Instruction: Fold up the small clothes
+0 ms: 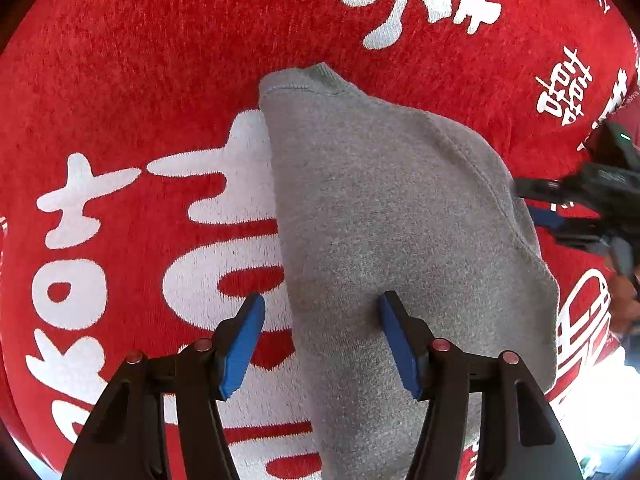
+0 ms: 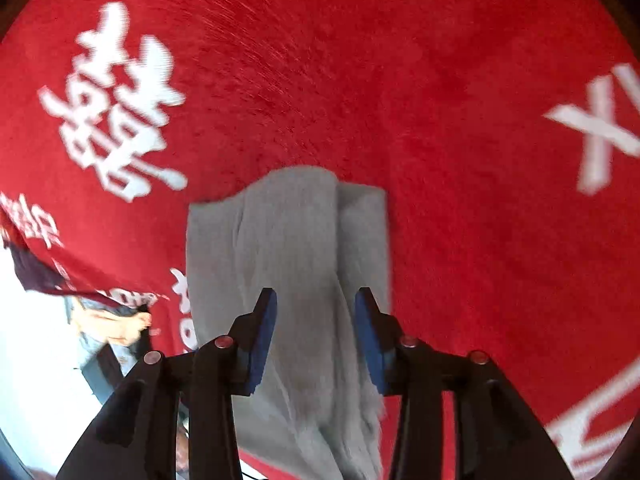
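grey garment (image 2: 288, 280): motion-blurred | lower end cut off

This looks like a home, though little shows beyond the work surface. A plush red cloth (image 1: 132, 80) woven with large white festive Chinese characters (image 2: 116, 104) covers the whole tabletop, and a small grey garment (image 1: 384, 208) lies on it. Nothing else of the room is readable.

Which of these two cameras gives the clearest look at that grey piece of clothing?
The left wrist view: the grey garment is sharp there, its seams and stitched edge plain. The right wrist view shows it blurred.
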Tool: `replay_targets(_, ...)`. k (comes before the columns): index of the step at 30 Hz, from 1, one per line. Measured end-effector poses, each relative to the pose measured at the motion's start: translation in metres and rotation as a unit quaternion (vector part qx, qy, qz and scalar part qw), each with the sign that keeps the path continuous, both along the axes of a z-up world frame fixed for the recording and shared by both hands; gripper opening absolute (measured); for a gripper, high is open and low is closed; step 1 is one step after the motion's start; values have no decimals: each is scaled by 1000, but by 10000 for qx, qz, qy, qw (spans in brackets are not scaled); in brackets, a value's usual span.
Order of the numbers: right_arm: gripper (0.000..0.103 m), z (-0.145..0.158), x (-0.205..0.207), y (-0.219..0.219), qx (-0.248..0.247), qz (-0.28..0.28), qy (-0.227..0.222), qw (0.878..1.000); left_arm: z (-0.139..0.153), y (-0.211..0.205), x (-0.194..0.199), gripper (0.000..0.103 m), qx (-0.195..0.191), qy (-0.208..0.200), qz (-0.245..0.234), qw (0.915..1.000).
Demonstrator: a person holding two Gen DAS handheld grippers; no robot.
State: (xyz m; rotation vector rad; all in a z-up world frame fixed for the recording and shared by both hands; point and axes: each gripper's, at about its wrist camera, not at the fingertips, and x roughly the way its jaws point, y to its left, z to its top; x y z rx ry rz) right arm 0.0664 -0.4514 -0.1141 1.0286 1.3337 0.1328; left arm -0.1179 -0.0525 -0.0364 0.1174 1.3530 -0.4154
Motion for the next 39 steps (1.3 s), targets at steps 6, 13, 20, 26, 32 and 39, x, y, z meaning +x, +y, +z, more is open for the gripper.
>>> replay_targets(6,13,23,14,9,-802,623,-148,9947,0,5,2,69,-7,86,154,9998)
replay_targets(13,4,-6,2,-5,-1594,914,580,9813,-1,2,5,69,51,214,203,9996)
replay_targets(20,7,9,-30,-27,-678,7,306,9972,-3,-1,8,74,137,264,227,9993)
replay_targets(26,53,24,-6,-11,-490,323,-127,9982,-3,-2,8,74,200,216,202,9994)
replay_targets(32,11,10,13,22,-1049,646,196,9922,-4,-3,8,74,172,279,250,9991)
replay_targets(39,17,22,-2,12,-1229,583,245,9904,-5,0,7,74,172,287,277,9991)
